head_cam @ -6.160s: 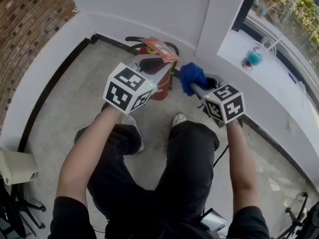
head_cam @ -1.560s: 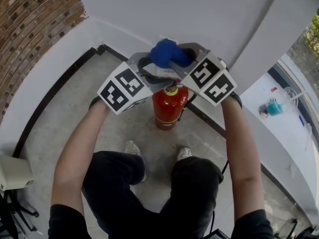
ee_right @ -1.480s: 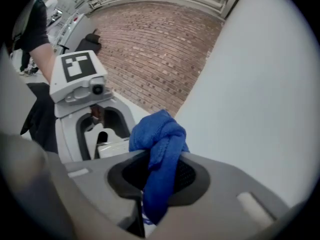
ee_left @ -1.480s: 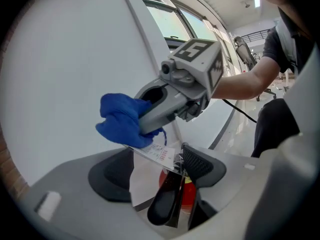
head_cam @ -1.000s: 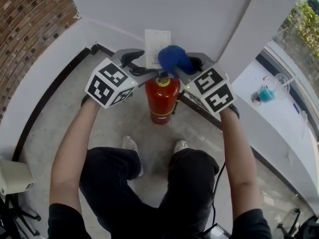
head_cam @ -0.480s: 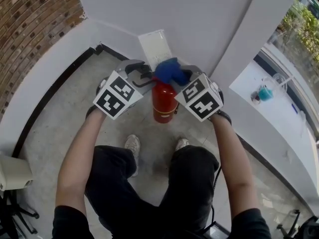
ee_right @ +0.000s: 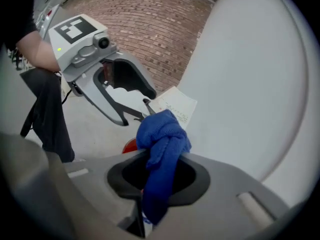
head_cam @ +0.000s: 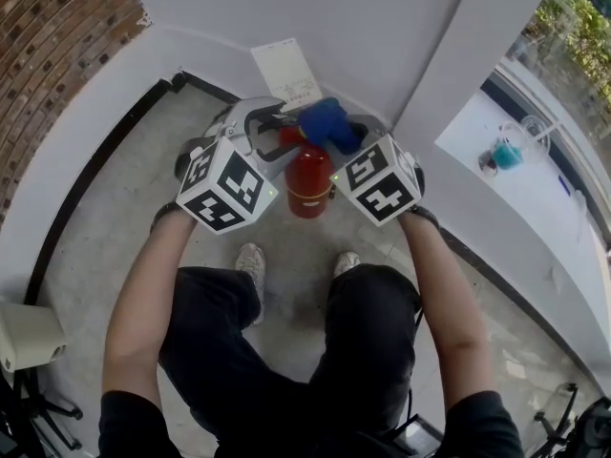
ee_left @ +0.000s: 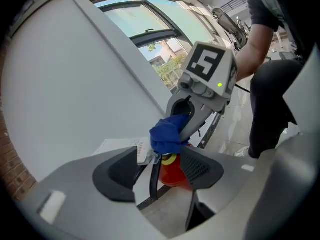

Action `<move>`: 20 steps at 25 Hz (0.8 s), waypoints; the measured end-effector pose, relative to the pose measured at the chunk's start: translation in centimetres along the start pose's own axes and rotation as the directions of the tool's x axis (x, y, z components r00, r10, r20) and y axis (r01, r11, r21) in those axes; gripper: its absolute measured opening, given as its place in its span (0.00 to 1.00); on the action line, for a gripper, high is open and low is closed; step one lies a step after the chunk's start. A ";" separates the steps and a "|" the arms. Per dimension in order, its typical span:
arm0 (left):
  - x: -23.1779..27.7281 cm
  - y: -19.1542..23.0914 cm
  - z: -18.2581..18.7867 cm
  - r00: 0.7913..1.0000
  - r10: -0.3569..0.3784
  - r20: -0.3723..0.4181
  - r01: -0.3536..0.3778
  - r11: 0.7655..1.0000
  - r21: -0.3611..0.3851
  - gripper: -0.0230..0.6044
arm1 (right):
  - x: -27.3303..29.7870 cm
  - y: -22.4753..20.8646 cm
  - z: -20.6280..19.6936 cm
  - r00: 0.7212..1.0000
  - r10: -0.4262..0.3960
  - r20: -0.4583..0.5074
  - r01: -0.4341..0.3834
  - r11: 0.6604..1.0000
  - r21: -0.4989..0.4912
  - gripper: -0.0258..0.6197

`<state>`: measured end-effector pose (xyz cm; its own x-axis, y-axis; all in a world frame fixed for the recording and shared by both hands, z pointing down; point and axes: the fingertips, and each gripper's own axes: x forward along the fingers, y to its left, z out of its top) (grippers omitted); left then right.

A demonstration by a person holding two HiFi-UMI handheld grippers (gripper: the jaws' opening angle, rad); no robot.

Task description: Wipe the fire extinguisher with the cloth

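At the upper left of the head view a brick wall (head_cam: 57, 55) meets a white wall (head_cam: 363, 27), and a grey concrete floor (head_cam: 124, 218) fills the corner below.

Left of centre is the left hand-held gripper (head_cam: 267, 132), its marker cube turned towards the camera. In its own view the jaws stand well apart and have just been closing. The top of the red fire extinguisher (head_cam: 308, 177) and a black part (ee_left: 154, 176) hanging from its head sit in the gap between them. The pads (ee_left: 117, 174) do not press on either, though the right-hand pad lies just beside the red body.

The fire extinguisher stands upright on the floor at the frame's centre, close to the white wall and just above the person's two shoes (head_cam: 250, 258). A white paper tag (head_cam: 286, 74) with print too small to read shows above it, tilted against the wall.

The blue cloth (head_cam: 326, 122) is bunched over the extinguisher's head, just right of the left jaws. The right hand-held gripper (ee_right: 159, 178) is clamped on it. In the right gripper view the cloth runs down between the closed jaws and bulges out in a knot beyond their tips.

At the far right a white ledge (head_cam: 496, 113) carries a small teal object (head_cam: 506, 153), too small to identify.
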<state>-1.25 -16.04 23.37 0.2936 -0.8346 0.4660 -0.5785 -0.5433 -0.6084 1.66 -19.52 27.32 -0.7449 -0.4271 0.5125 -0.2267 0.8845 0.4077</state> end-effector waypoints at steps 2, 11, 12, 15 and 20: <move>0.8 -0.8 -0.8 0.999 -0.025 -0.036 0.025 1.000 0.008 0.45 | -0.1 1.1 -0.3 1.000 0.015 0.011 -0.015 1.000 -0.026 0.16; 0.8 -0.4 -1.1 1.000 0.005 -0.018 -0.006 0.999 -0.051 0.44 | -1.5 2.9 -1.7 0.991 0.073 0.115 -0.078 0.996 0.036 0.16; 0.7 -0.3 -1.1 1.000 0.009 -0.019 -0.010 0.999 -0.053 0.44 | -1.7 2.7 -1.4 0.990 0.068 0.125 -0.074 0.996 0.046 0.16; 0.8 -0.4 -1.2 1.000 0.019 -0.020 -0.020 0.998 -0.052 0.44 | -1.5 0.2 -0.4 0.992 -0.006 0.124 -0.006 0.996 0.094 0.16; 0.9 -1.6 -1.4 0.999 -0.015 -0.034 0.012 0.997 -0.078 0.43 | -0.6 -2.9 -4.3 0.993 -0.073 0.087 0.047 0.961 0.271 0.16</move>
<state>-1.09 -15.82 25.66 0.2763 -0.8230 0.4964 -0.6323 -0.5446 -0.5510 5.47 -22.60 29.04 -0.7782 -0.4729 0.4133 -0.4233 0.8811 0.2111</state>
